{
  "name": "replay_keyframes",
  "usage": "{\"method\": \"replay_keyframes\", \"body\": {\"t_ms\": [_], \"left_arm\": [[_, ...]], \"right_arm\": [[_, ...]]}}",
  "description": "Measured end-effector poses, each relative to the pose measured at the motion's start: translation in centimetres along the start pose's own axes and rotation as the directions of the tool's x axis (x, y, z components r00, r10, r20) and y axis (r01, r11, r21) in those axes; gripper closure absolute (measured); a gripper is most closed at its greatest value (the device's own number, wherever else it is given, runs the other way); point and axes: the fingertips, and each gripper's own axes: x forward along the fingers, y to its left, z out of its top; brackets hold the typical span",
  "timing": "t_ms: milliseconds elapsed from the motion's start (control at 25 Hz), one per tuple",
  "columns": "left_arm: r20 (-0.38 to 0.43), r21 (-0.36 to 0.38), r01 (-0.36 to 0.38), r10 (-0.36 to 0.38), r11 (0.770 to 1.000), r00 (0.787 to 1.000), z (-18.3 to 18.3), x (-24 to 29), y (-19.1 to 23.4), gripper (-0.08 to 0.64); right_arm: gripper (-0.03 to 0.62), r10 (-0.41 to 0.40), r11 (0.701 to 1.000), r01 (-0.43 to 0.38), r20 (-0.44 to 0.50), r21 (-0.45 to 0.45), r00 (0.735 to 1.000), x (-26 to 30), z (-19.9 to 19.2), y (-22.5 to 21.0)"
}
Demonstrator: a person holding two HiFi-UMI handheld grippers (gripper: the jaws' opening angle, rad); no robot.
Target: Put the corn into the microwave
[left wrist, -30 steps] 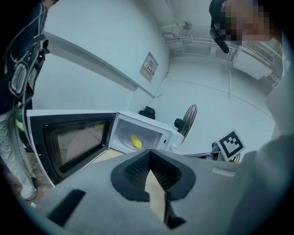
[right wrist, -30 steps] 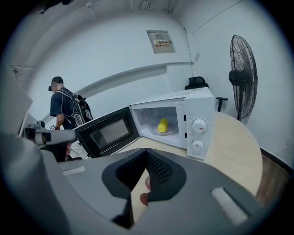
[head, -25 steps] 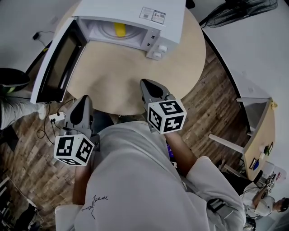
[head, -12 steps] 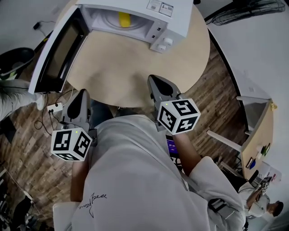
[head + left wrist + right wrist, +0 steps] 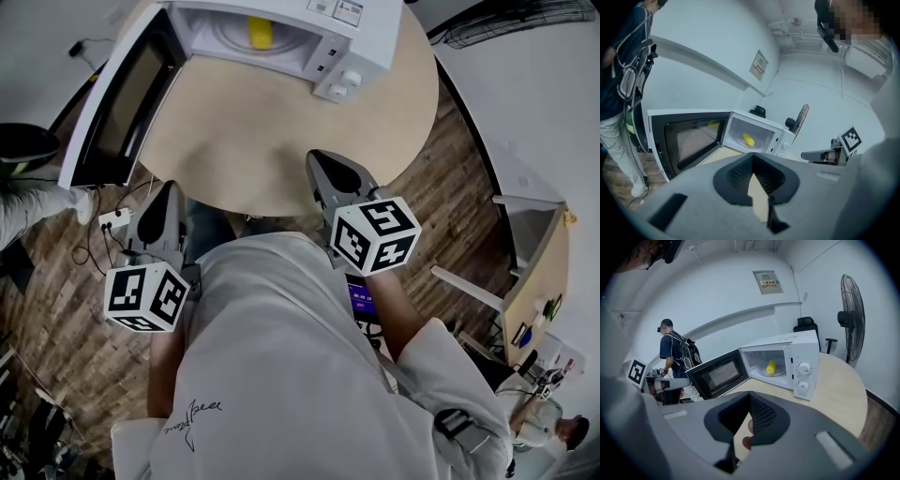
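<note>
Head view, left to right: the microwave door swings wide open past the table edge. The corn is lying inside the microwave on the turntable, but only part of it peeks out under the oven's roof, and the frame chops off the oven's back. Left gripper floats just off the table's near edge, jaws pinched together with nothing in them. Right gripper hangs over the table's rim, also clamped closed and empty. A pinkish blob shows low behind its jaws, can't tell what it is. Both hands are hidden behind the marker cubes and the person's shirt. The fan at top right is cropped.
</note>
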Motion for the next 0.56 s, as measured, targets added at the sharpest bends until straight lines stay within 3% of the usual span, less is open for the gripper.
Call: {"method": "replay_keyframes", "body": {"t_ms": [560], "left_arm": [[-0.020,0.011,0.018,-0.018,1.000,1.000,-0.44,0.45,-0.89,0.571]], "right_arm": [[0.581,0.017,1.000,-0.017,-0.019,-0.024,1.000,-0.23,-0.41,-0.08]]}}
